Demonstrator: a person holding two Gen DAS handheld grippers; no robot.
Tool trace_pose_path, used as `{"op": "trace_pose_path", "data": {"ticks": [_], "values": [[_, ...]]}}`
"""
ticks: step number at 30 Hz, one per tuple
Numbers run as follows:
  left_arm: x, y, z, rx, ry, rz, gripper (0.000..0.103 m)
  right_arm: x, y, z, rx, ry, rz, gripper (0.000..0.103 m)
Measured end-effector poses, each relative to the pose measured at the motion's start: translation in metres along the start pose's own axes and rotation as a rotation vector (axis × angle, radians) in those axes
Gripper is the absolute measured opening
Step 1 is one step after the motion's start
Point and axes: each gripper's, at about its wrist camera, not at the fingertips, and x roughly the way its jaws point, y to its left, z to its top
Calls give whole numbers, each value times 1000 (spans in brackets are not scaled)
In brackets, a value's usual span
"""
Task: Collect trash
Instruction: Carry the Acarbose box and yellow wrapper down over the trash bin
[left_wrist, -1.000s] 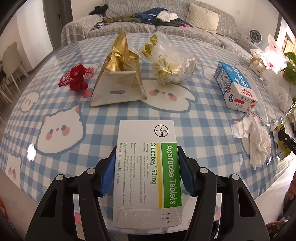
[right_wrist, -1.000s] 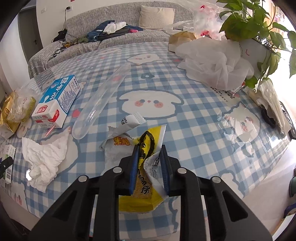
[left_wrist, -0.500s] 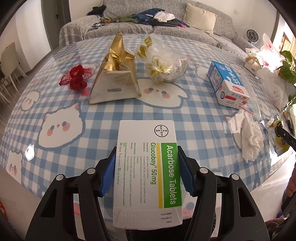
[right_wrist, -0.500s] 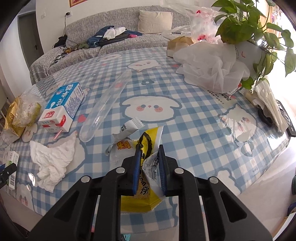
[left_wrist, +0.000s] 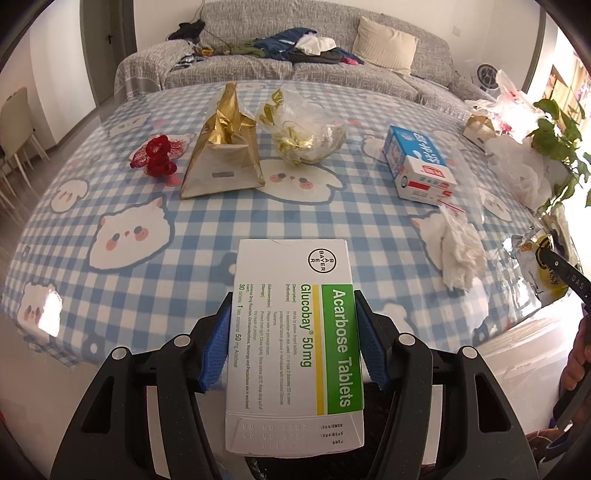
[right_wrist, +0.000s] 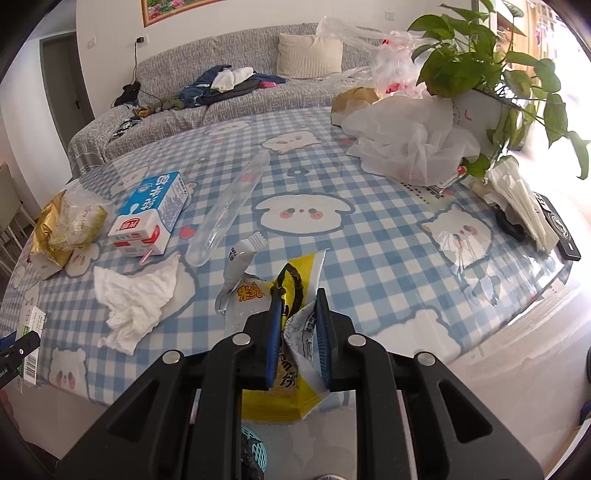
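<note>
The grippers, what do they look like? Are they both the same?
Yes, they match. The left gripper and the right gripper are both chunky black plastic, with triangular cut-outs in their arms and round silver bolts at the joints. Each finger has a bright blue textured pad. No cables or sleeves show.

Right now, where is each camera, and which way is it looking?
Left wrist: rides the left gripper, looking down over the table to the sofa; its fingers clamp a tablet box.
Right wrist: rides the right gripper, facing sofa and plant; fingers pinch a yellow wrapper.
Shared: milk carton, tissue.
</note>
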Motion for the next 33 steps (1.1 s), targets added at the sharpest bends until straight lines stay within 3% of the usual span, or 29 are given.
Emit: {"op": "trace_pose_path", "data": {"ticks": [19,33], "values": [[-35,-16,-58,2,-37,-55,59,-55,8,-46,3,-73,68,16],[-46,-32,-110,18,-26,-50,59,-76,13,-102,-36,-56,88,16]]}}
